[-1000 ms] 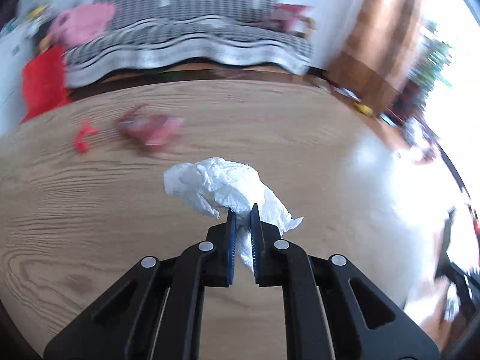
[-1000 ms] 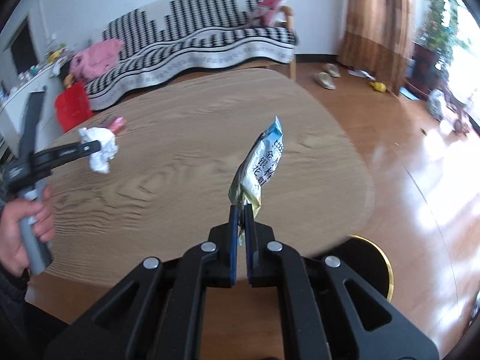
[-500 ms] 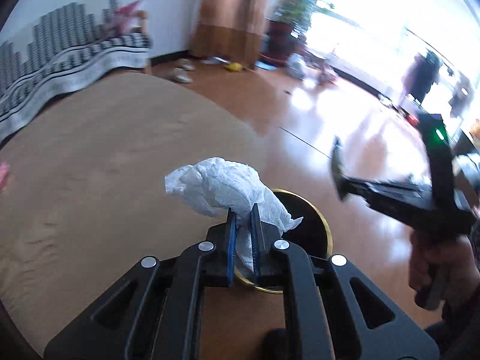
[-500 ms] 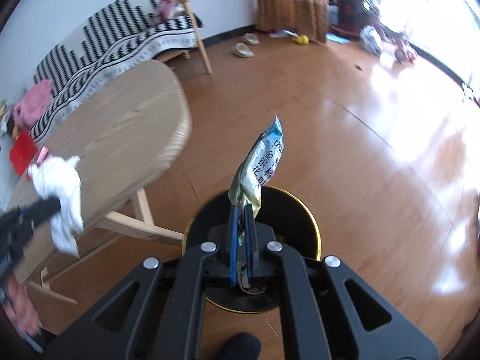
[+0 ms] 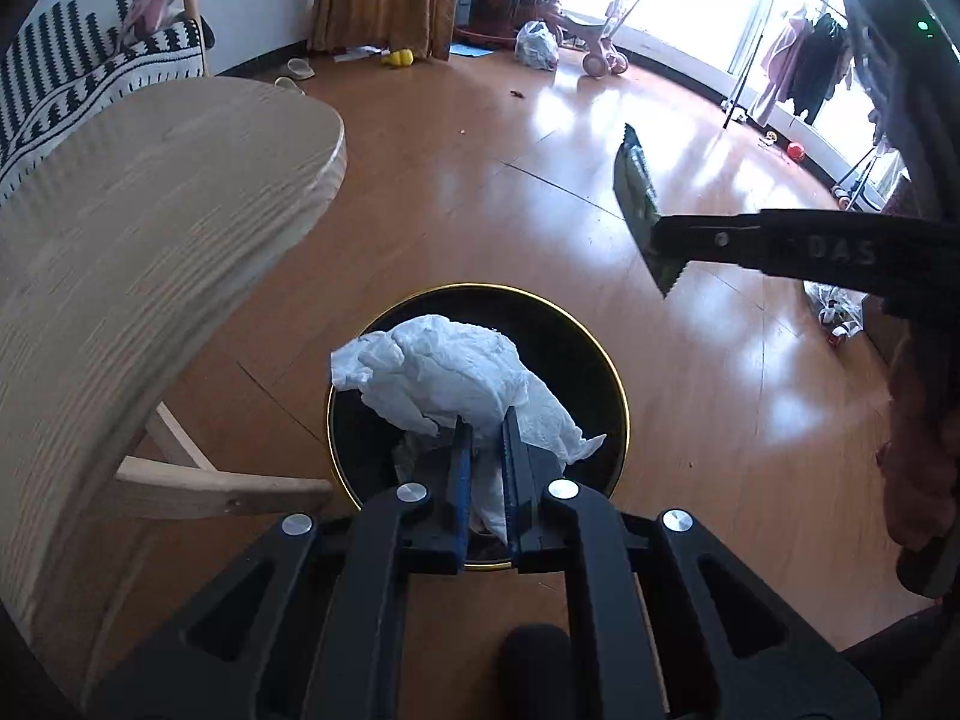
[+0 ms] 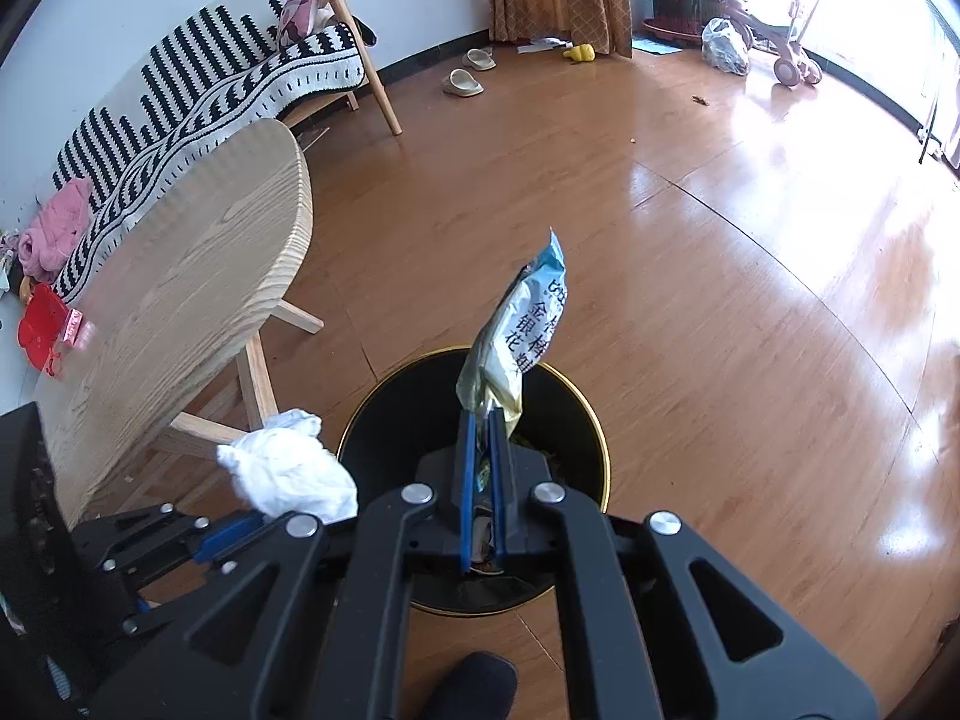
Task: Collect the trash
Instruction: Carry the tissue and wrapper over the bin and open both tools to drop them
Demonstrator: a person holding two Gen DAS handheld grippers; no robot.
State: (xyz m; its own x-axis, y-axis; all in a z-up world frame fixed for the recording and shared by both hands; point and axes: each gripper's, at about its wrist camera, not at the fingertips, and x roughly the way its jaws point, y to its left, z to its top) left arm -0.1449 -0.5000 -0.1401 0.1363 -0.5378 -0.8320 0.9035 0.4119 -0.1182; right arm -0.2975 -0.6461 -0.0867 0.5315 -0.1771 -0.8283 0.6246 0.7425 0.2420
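- Left wrist view: the left gripper (image 5: 483,420) tilts down over the black bin (image 5: 576,336), jaws clamped on a crumpled white tissue (image 5: 444,375). The wooden table (image 5: 138,228) stands beside the bin.
- Right wrist view: the right gripper (image 6: 485,420), angled down above the bin (image 6: 396,420), pinches a snack wrapper (image 6: 522,330) that stands upright.

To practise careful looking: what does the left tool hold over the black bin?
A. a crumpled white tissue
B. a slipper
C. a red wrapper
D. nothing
A: the left tool is clamped on a crumpled white tissue above the black bin; the right tool has the snack packet.
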